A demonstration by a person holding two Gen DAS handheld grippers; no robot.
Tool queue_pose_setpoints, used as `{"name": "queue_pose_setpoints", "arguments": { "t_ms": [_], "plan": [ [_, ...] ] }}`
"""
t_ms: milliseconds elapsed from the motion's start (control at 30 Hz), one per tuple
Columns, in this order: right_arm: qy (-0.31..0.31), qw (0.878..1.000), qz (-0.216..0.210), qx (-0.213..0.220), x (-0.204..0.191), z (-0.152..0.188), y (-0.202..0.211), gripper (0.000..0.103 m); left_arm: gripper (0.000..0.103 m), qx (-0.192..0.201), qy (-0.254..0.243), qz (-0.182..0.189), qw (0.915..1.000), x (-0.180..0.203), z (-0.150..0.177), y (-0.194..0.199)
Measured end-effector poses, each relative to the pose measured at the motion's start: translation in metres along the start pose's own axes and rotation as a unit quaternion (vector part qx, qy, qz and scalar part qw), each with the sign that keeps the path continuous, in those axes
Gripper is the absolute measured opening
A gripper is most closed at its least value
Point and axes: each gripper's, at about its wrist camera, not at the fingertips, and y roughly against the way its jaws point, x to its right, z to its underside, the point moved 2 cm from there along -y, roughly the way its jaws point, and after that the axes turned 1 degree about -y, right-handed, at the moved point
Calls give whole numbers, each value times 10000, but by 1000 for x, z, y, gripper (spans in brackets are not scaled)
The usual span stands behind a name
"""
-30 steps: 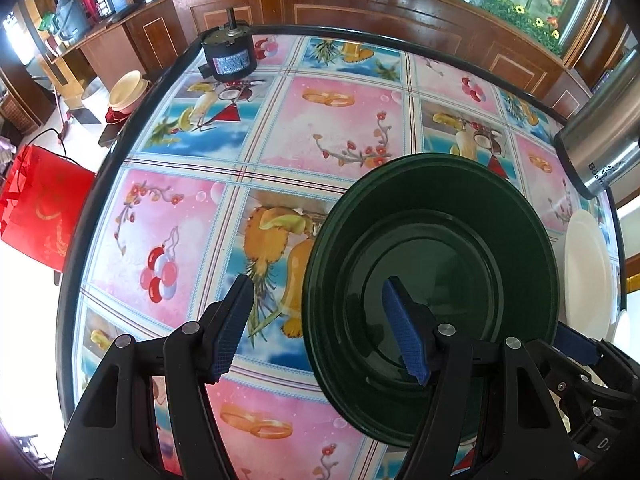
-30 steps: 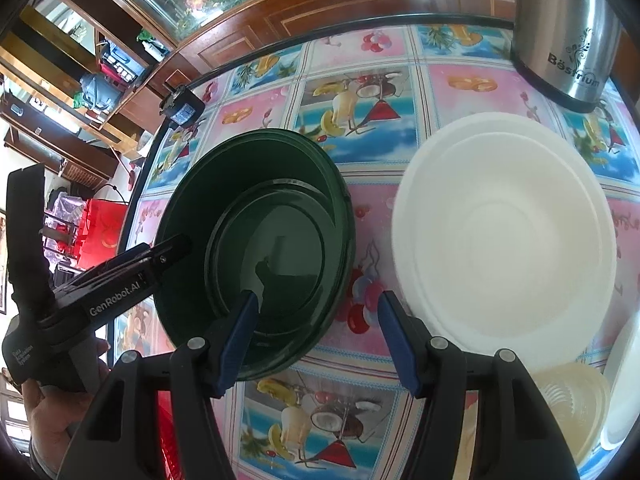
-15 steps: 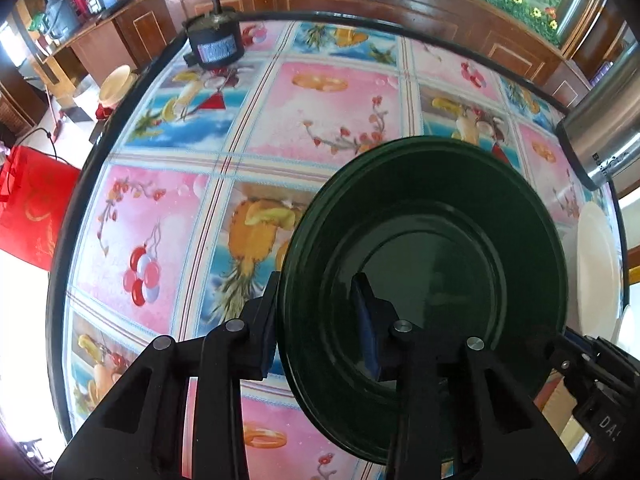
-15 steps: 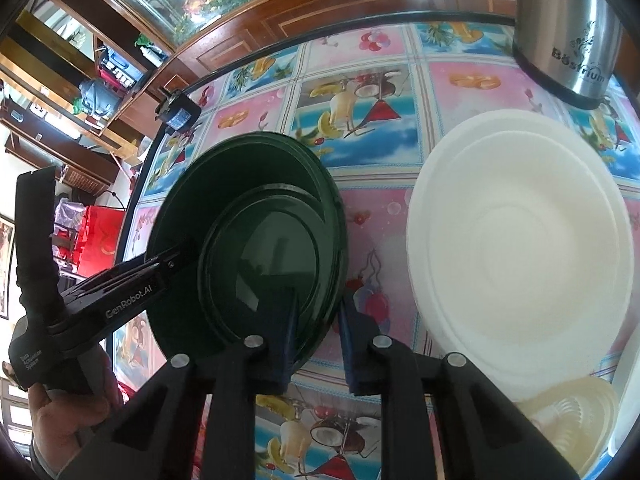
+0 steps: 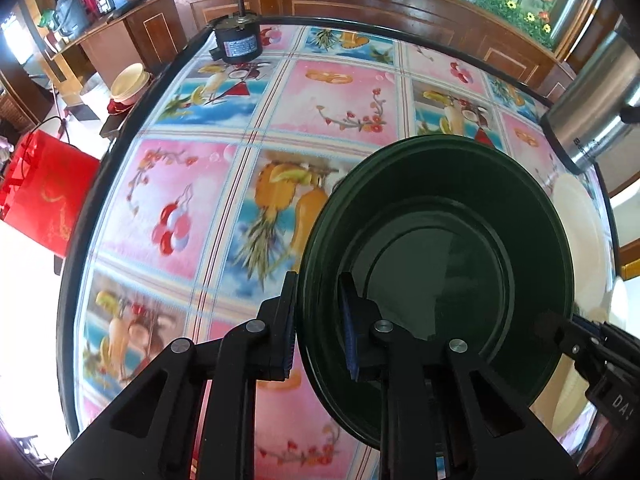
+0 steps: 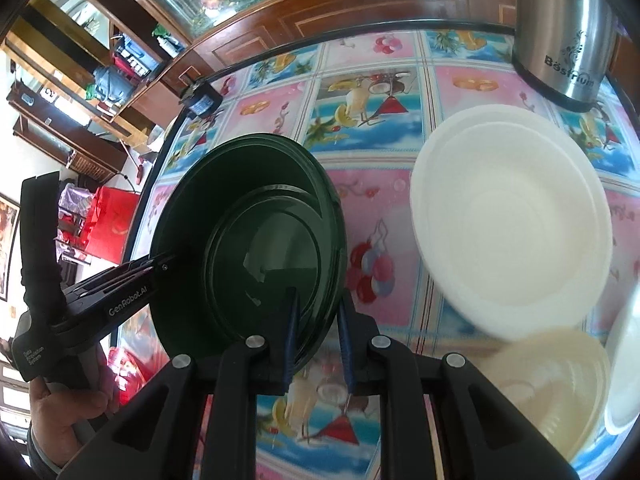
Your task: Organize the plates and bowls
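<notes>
Between each tool's pads sits the green plate (image 5: 436,264) — left tool (image 5: 318,326) just clamped its left rim, right tool (image 6: 318,332) pinches the opposite rim, white bowl (image 6: 508,236) off to its right.

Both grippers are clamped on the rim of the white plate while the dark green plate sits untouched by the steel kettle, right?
Not quite: swapped. The right wrist view shows the left gripper and right gripper clamped on the dark green plate; the white plate sits untouched by the steel kettle.
</notes>
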Motion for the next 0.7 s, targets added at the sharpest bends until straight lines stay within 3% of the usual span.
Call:
{"name": "queue_pose_setpoints", "arguments": {
  "t_ms": [433,700],
  "plan": [
    [220,9997,75,-101,-17,51,27,17,19,168,87,-7,9998,-5,57,44],
    [534,9986,18,-37,-49,75,44,17,19,393,303,-85,9987,-29,88,83]
  ]
}}
